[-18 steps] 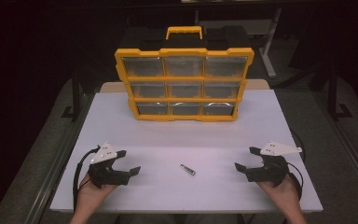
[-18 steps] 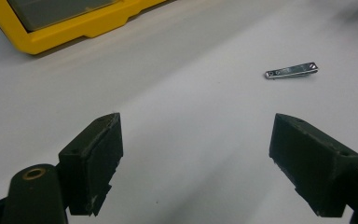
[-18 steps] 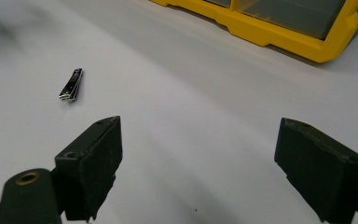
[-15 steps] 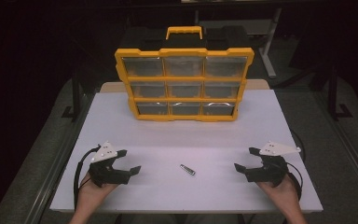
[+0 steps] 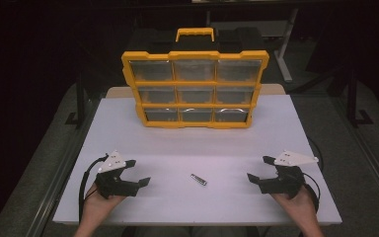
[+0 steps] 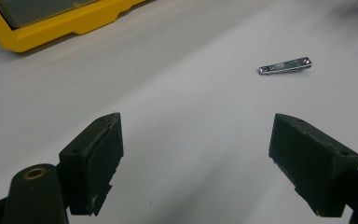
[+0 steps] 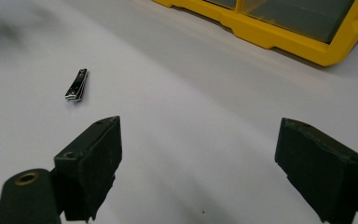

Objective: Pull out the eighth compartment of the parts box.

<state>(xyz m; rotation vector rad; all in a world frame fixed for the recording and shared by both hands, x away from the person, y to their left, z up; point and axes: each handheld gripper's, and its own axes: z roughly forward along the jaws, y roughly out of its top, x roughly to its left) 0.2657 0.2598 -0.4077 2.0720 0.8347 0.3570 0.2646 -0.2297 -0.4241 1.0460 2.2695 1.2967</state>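
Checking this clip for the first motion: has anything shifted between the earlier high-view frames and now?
No visible change. The left tool and right tool rest at the near corners of the table as before, jaws apart and holding nothing. The nail clipper lies between them where it was, and the yellow organizer case stands at the far edge, unmoved.

Room dark around the lit white surface (image 5: 197, 148); light falls from above, high view soft and a bit grainy. Gripper views: near black claw blocks slightly soft, faint shadows under them, upper corners blurred and smudgy. Nail clipper (image 6: 285, 65) glints; mild glare on the yellow organizer case's (image 5: 195, 89) clear lids.
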